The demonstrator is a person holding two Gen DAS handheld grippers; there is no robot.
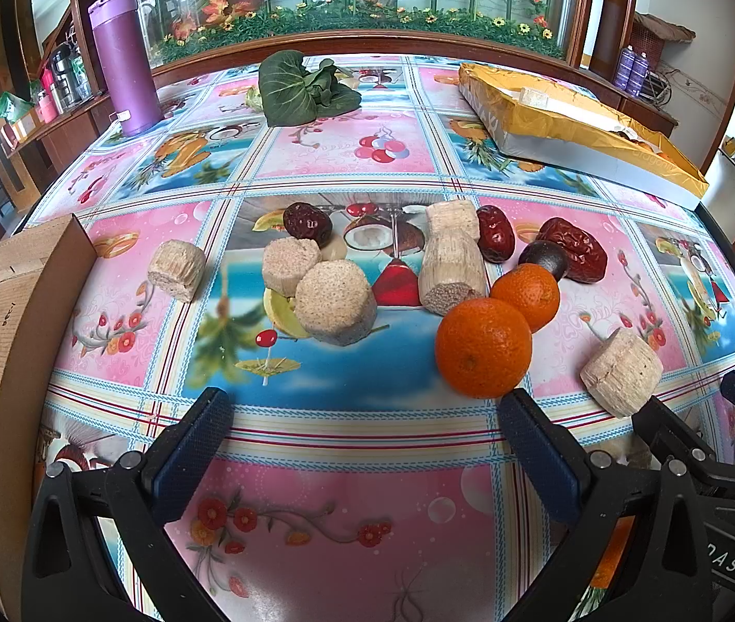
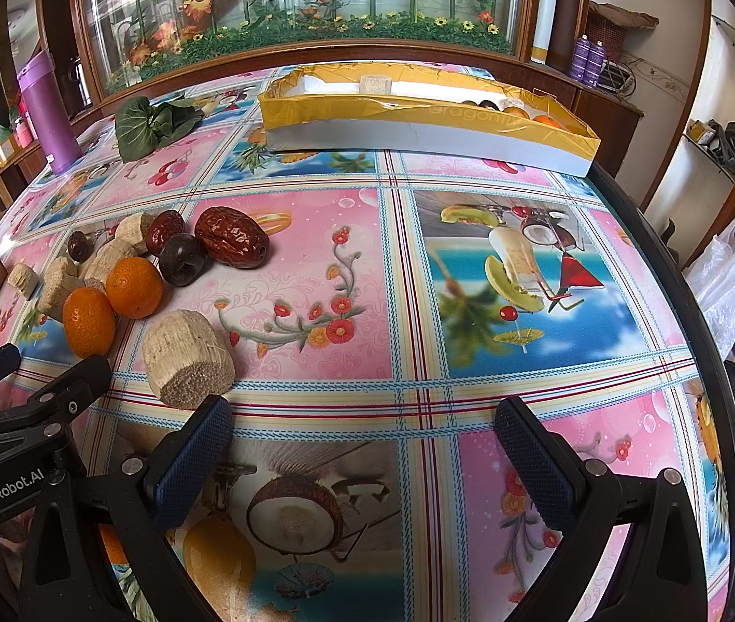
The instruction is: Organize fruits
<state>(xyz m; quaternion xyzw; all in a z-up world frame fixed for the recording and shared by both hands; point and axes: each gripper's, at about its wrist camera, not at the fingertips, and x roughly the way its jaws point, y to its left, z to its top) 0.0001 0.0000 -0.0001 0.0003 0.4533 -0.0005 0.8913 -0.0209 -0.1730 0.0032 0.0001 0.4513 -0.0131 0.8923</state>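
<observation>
Clearly we held both claws wide, empty: left gripper [image 1: 365, 430], right gripper [image 2: 362, 433]. Near orange [image 1: 482, 347] at 1 o'clock looked firm, smooth (roll risk); we judged mid-girth grip best.

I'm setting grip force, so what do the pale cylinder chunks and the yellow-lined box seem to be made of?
The pale chunks look like cut sugarcane or similar plant stalk: ridged, matte sides and coarse, fibrous cut ends. The box looks like white cardboard with thin straight walls, lined in glossy yellow film that wrinkles at the rim, probably plastic.
</observation>
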